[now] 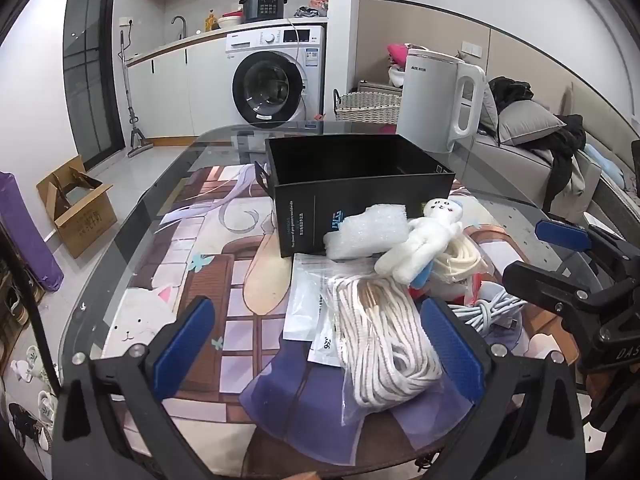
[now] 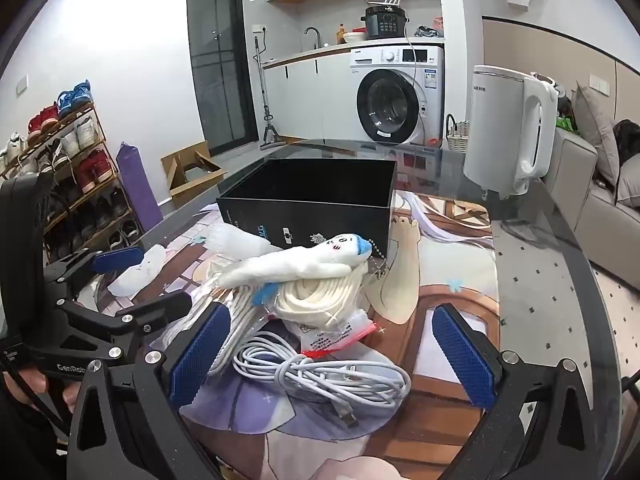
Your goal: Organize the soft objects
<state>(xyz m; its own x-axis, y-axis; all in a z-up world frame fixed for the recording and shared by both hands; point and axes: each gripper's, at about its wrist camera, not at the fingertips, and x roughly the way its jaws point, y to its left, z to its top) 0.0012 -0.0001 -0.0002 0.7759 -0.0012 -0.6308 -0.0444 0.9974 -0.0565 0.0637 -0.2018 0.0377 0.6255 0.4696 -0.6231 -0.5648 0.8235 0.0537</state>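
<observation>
Holding both grippers wide, we grip nothing: the left gripper (image 1: 320, 348) straddles the bagged rope (image 1: 384, 340), the right gripper (image 2: 332, 356) the cable (image 2: 324, 376). A doll (image 2: 304, 260) tops the pile before the box (image 2: 316, 200) on the glass table (image 2: 560, 280); a washer (image 1: 276, 80) stands behind.

Glass table (image 1: 132, 216) carries illustrated mat (image 1: 208, 280), black box (image 1: 352, 184), kettle (image 1: 436, 100).
</observation>
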